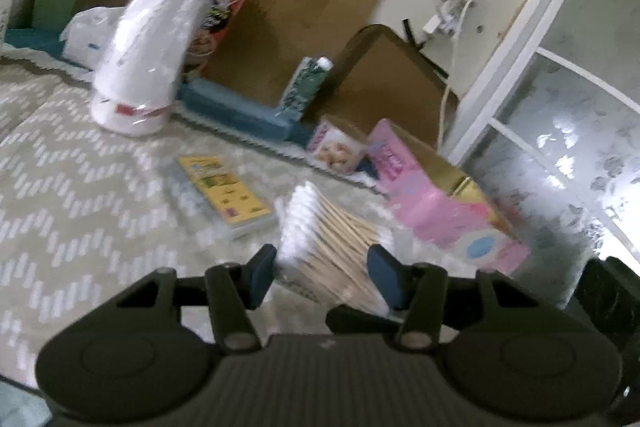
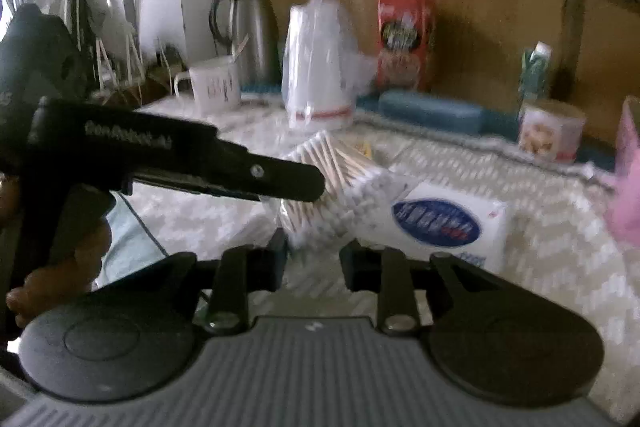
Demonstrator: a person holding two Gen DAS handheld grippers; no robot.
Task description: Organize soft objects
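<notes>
A clear pack of cotton swabs [image 1: 332, 243] with wooden sticks and white tips sits between the blue pads of my left gripper [image 1: 324, 277], which is shut on it and holds it tilted above the patterned cloth. In the right wrist view the same pack [image 2: 340, 183] hangs from the left gripper's black finger [image 2: 280, 179]. My right gripper [image 2: 314, 259] is open just below and in front of the pack, not touching it. A white cotton pad pack with a blue label [image 2: 444, 223] lies to the right.
A bagged stack of white cups [image 1: 148, 47], a yellow card pack [image 1: 224, 191], a pink box [image 1: 440, 203], a baby-picture box [image 1: 340, 151], a red cereal box [image 2: 404, 39], a steel flask [image 2: 252, 31], a mug [image 2: 214, 85] and a blue case [image 2: 432, 111] stand on the cloth.
</notes>
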